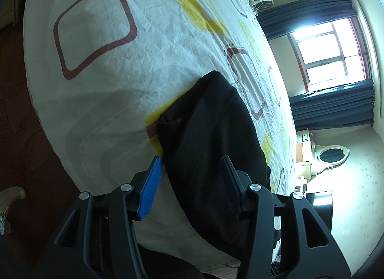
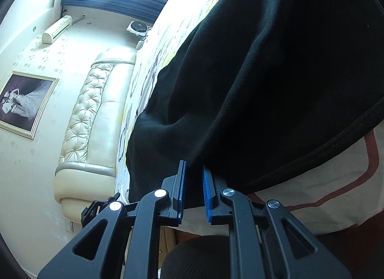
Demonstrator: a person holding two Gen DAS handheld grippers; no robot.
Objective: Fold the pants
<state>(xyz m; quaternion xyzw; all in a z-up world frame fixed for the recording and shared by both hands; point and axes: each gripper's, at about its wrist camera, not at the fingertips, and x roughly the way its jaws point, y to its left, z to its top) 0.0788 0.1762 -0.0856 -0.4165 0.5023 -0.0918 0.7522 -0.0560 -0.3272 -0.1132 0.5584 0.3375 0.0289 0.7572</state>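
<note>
The black pants (image 1: 211, 139) lie on the bed (image 1: 100, 87) over its patterned sheet. The right gripper (image 2: 194, 171) pinches their dark cloth between its fingers. The left gripper (image 1: 192, 161) has its fingers spread, the pants between them.

Home bedroom. Bed sheet (image 1: 100, 82), white with brown square outlines and yellow patches, covers mattress. Cream tufted leather headboard (image 2: 96, 115) at bed end. Framed photo (image 2: 22, 103) on floral-print wallpaper. Wall air conditioner (image 2: 57, 28) high up near ceiling. Window (image 1: 328, 51) with dark blue curtains (image 1: 333, 106). Cream dressing table with oval mirror (image 1: 332, 154) against wall. Dark wood floor (image 1: 16, 111) beside bed.
</note>
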